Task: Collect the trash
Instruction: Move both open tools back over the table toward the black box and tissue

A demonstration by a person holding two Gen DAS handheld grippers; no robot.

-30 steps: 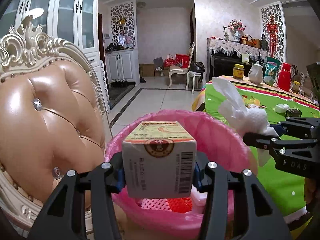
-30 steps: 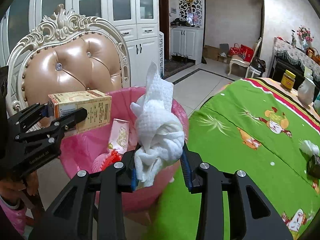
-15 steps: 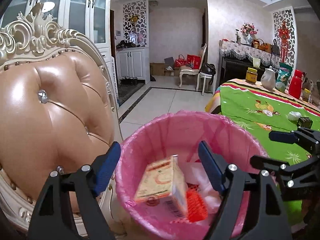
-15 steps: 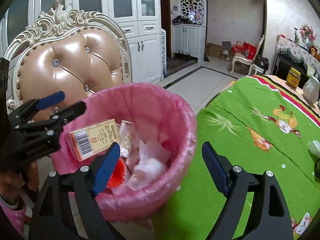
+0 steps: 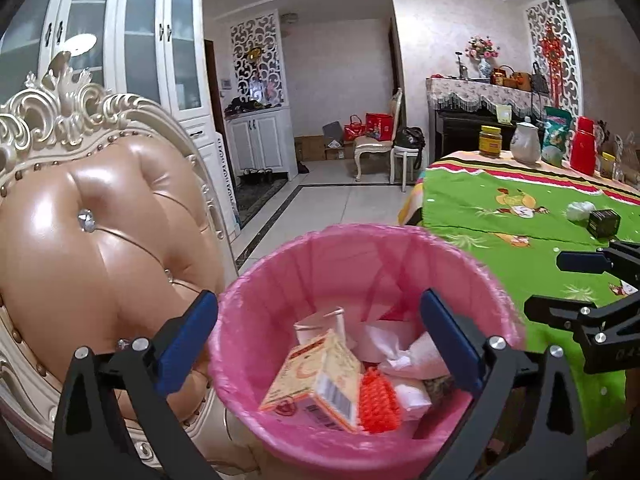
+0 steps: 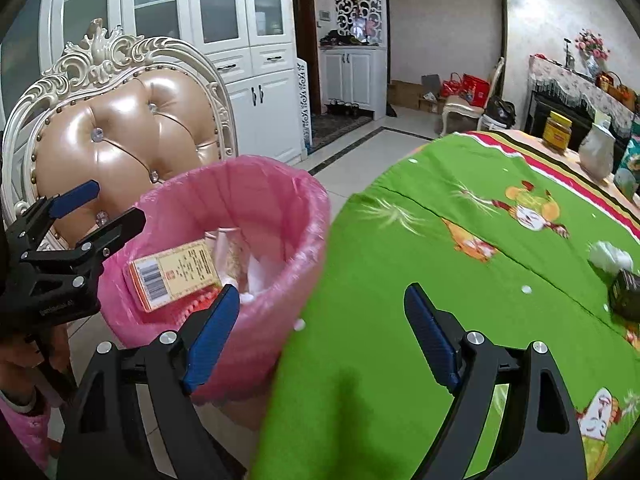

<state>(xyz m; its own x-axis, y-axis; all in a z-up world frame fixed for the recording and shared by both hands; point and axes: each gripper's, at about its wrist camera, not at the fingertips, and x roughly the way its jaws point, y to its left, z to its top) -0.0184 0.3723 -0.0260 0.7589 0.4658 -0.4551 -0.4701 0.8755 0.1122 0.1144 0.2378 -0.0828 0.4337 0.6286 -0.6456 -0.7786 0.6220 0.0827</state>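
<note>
Nearest in each wrist view are that tool's own black fingers with blue pads. The left gripper (image 5: 318,336) hangs over the round bin lined with a pink plastic bag (image 5: 256,304), jaws spread wide, holding and touching nothing. The right gripper (image 6: 322,332) sits beside the bin's rim, partly over the bench (image 6: 460,264) with its green cartoon-print cloth; its jaws are also spread wide and empty.

Inside the bin lie a tan cardboard carton with a barcode (image 5: 316,380), tilted on its side, a red mesh net (image 5: 378,398) touching it, and crumpled white tissue (image 5: 404,350) behind them.

Farther along the cloth, well apart from both tools, a small white tissue wad (image 6: 610,256) rests just beside a small black box (image 6: 626,294). These look like the trash left to collect.

The step in hand appears to be leaving the bin to fetch them. Doing it well would mean lifting clear of the thin bag rim so no finger snags it, keeping the jaws spread, and closing on the soft wad at its middle.

Behind the bin stands a tufted tan leather chair with a carved cream frame (image 5: 80,240). At the bench's far end are a yellow-lidded jar (image 5: 490,141) and a white jug (image 5: 525,142).
</note>
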